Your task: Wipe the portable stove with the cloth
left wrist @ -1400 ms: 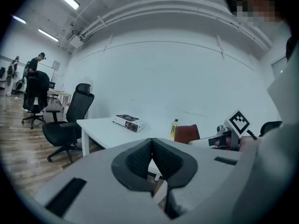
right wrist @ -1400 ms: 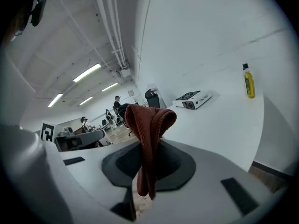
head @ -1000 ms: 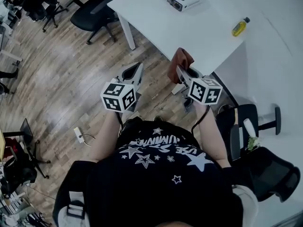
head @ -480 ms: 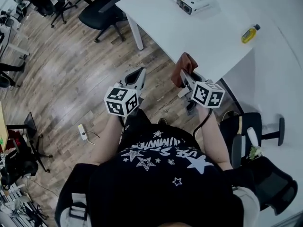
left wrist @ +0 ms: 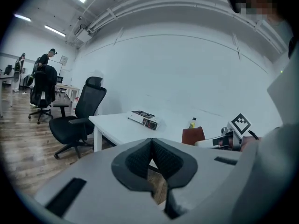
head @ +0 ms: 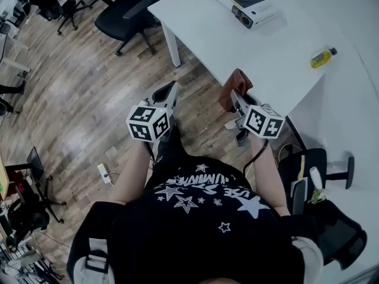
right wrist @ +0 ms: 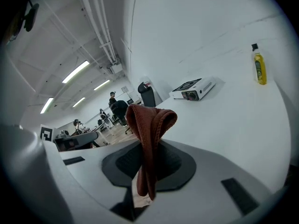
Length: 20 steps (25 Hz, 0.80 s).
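stove (head: 247, 3) shifted rightward, cloth (head: 235, 86) at table (head: 249, 49) edge

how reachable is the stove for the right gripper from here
Probably not yet. The right gripper, shut on the cloth, is by the table edge; the stove sits far across it. Only bare tabletop lies between, so nothing blocks the way.

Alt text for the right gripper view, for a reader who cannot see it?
The right gripper has its jaws shut on a folded reddish-brown cloth that stands up between them. Beyond it lies a white table with the portable stove and a yellow bottle standing apart on it.
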Available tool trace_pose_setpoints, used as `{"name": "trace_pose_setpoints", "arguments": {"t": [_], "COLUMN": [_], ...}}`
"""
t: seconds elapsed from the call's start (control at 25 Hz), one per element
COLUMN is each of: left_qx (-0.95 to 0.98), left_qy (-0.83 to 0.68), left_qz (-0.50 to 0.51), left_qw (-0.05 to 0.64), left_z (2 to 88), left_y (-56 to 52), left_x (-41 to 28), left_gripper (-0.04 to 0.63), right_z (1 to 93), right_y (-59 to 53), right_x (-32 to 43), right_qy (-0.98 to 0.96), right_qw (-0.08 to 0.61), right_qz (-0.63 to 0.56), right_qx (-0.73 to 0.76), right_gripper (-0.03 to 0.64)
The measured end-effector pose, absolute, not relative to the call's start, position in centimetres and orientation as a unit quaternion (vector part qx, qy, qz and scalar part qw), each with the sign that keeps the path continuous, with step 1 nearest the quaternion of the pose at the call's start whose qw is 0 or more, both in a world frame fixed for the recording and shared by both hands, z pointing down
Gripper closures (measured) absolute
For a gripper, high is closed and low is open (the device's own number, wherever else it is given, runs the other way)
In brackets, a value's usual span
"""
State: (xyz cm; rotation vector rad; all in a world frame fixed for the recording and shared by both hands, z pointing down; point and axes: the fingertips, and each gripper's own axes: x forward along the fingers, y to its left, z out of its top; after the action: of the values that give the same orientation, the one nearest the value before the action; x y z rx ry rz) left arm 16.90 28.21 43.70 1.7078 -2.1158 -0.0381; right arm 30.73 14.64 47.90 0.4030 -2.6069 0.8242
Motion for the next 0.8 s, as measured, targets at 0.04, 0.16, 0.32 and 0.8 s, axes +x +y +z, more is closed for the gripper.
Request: {"name": "trace_pose_setpoints", "arguments": {"t": [0.04,0.16,0.32,0.8], "left_qx": [0.617,0.634,0.66,0.694], "left_qy": [-0.758,-0.744,-0.72,-0.683], "left_qz": [-0.013,-0.011,-0.006,-0.036], "left_qw": [0.209,0.21,0.215,0.227], "left_z": [43.6,43.5,43.1,43.0], "left_y": [27.8,26.1,24.0,20.6], "left_x": [15.3,10.9,5.6,-6.5], "left_gripper": [0.588,0.588,0.588,0.586], "right_z": [48.0,47.7,46.8,45.7], "right_y": [14.2,12.7,11.4,10.1], "right_x": [29.4,25.5,20.8,12.9], "right_qy": [-0.925,-0.92,-0.913,-0.894], "right_qw": [0.188,0.186,0.176,0.158], "right_qz": [0.294,0.295,0.303,0.304], "right_qx": [0.149,0.177,0.209,0.289], "right_gripper": [0.554,0.554,0.554,0.554]}}
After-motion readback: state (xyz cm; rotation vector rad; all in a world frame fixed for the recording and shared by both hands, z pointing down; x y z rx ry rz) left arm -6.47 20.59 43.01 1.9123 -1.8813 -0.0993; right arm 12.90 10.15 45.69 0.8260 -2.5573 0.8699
